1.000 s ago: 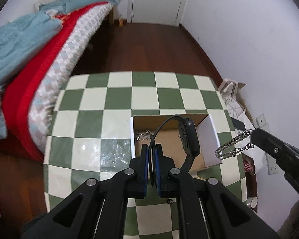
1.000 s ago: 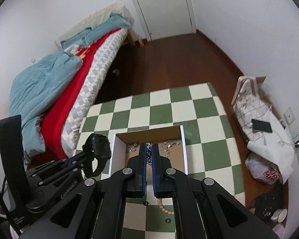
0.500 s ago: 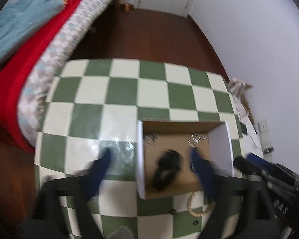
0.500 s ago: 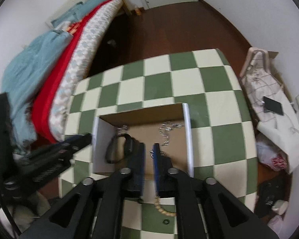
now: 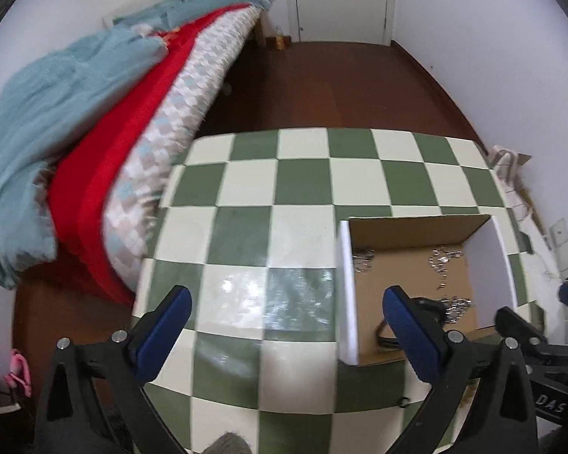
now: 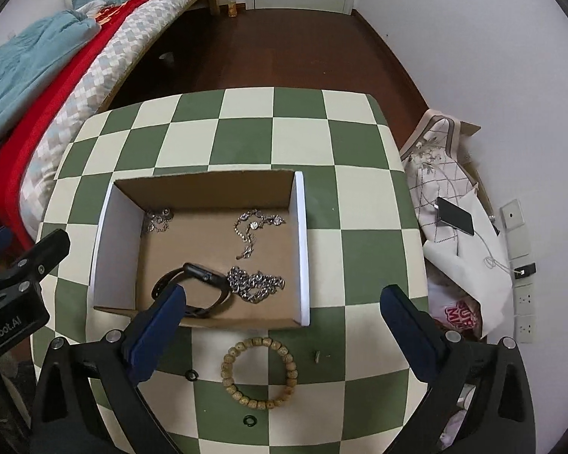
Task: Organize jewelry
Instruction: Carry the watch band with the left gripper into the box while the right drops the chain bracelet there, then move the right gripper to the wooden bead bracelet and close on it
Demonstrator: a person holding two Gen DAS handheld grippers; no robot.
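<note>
A cardboard box (image 6: 301, 242) with white side walls stands on the green-and-white checkered table (image 6: 363, 204). In it lie a black watch (image 6: 202, 278), a thick silver chain (image 6: 255, 283) and thinner silver chains (image 6: 252, 227). A wooden bead bracelet (image 6: 259, 372) and two small black rings (image 6: 191, 375) lie on the table in front of the box. My right gripper (image 6: 280, 325) is open and empty above the box's near edge. My left gripper (image 5: 284, 323) is open and empty, left of the box (image 5: 344, 283).
A bed (image 5: 94, 121) with a red and blue cover stands left of the table. Bags and a phone (image 6: 456, 221) lie on the floor to the right by the wall. A small dark screw (image 6: 316, 355) lies on the table. Dark wooden floor (image 6: 284, 45) lies beyond.
Both grippers have opened. The left one let go of the black watch and the right one let go of the thick silver chain; both now lie in the box. The left gripper has moved left.
</note>
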